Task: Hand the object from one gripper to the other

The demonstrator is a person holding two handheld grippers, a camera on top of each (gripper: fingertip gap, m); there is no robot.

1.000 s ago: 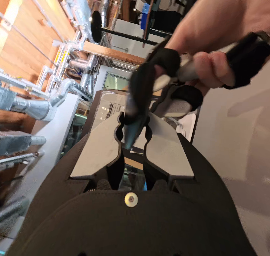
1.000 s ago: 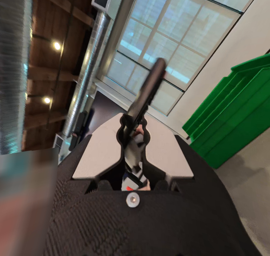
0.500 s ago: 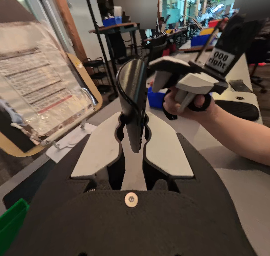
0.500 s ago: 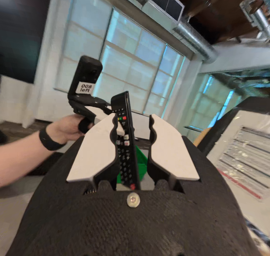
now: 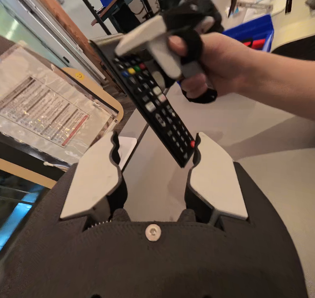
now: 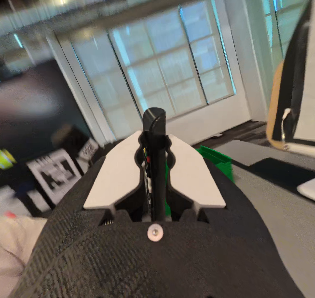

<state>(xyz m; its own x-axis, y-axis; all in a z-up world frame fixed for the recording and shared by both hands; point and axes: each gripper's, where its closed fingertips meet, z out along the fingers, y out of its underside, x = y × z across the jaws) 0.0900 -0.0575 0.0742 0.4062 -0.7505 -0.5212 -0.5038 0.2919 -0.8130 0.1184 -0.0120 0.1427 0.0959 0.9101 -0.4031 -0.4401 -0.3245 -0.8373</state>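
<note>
The object is a black remote control (image 5: pixel 153 105) with coloured buttons. In the left wrist view it hangs slanted, its upper part pinched between the right gripper's white fingers (image 5: pixel 163 58), which a person's hand (image 5: pixel 221 68) holds. My left gripper (image 5: pixel 156 136) is open, jaws wide apart; the remote's lower end sits just inside its right fingertip, touching or nearly so. In the right wrist view my right gripper (image 6: pixel 154 136) is shut on the remote (image 6: pixel 154 119), seen edge-on and sticking out past the fingertips.
A grey table (image 5: pixel 221 136) lies below. A plastic-covered printed sheet in a framed stand (image 5: pixel 42 105) is at the left. A blue bin (image 5: pixel 252 32) is at the back right. A green bin (image 6: pixel 219 162) and a black mat (image 6: pixel 281 170) lie beyond the right gripper.
Half a second ago my left gripper was shut on the remote and the right was open around it. Now the right is shut on it and the left has opened.
</note>
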